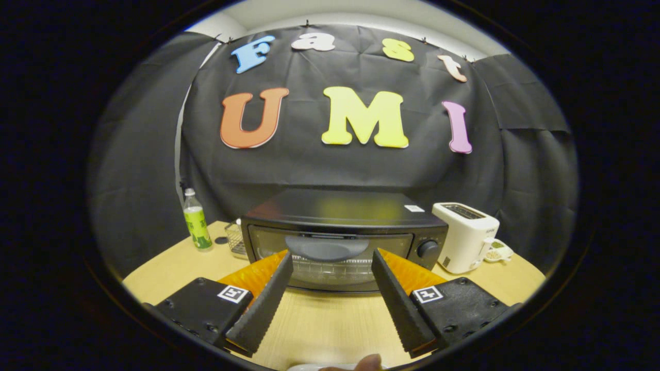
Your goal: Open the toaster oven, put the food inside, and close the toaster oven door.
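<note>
A black toaster oven (pixel 340 226) stands on the wooden table (pixel 319 319) just ahead of my fingers, its glass door shut. The door's grey handle (pixel 327 248) sits at the top of the door, level with my fingertips. My gripper (pixel 332 257) is open, its two black ribbed fingers (pixel 265 301) spread wide to either side of the handle, short of touching it. Nothing is between them. A black knob (pixel 427 249) is at the oven's right. At the near table edge, a pale rim (pixel 319 367) and a fingertip (pixel 370 363) peek in.
A white pop-up toaster (pixel 464 234) stands right of the oven, with a small white cup (pixel 497 252) beside it. Left of the oven are a green-labelled bottle (pixel 196 222) and a wire rack (pixel 236 239). Bare tabletop lies between my fingers and the oven.
</note>
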`<action>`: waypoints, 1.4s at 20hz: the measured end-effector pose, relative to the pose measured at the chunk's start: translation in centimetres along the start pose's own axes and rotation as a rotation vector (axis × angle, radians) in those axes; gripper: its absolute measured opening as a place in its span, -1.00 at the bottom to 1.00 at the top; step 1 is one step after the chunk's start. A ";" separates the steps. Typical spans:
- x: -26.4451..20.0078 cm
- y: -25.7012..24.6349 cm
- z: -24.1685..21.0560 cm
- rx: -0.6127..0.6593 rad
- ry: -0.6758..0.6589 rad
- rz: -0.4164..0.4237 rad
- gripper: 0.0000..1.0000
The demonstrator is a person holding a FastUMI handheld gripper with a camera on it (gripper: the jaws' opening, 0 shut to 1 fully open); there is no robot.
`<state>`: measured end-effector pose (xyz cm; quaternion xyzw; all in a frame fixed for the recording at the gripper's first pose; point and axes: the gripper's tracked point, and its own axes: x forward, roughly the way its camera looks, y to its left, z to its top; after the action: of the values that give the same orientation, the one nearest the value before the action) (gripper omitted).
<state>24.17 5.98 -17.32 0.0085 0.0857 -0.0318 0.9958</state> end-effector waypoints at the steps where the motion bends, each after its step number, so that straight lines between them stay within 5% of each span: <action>1: -0.7 0.3 1.0 0.004 -0.018 0.009 1.00; 8: -9.9 -1.4 8.1 0.028 -0.128 0.050 1.00; 13: -18.2 -4.4 12.1 0.004 -0.178 0.004 1.00; 21: -27.6 -7.7 11.4 0.057 -0.176 -0.037 1.00; 28: -28.3 -8.0 10.4 0.066 -0.157 -0.040 1.00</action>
<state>-2.38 -0.45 -2.31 0.0371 0.0065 -0.0552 0.9978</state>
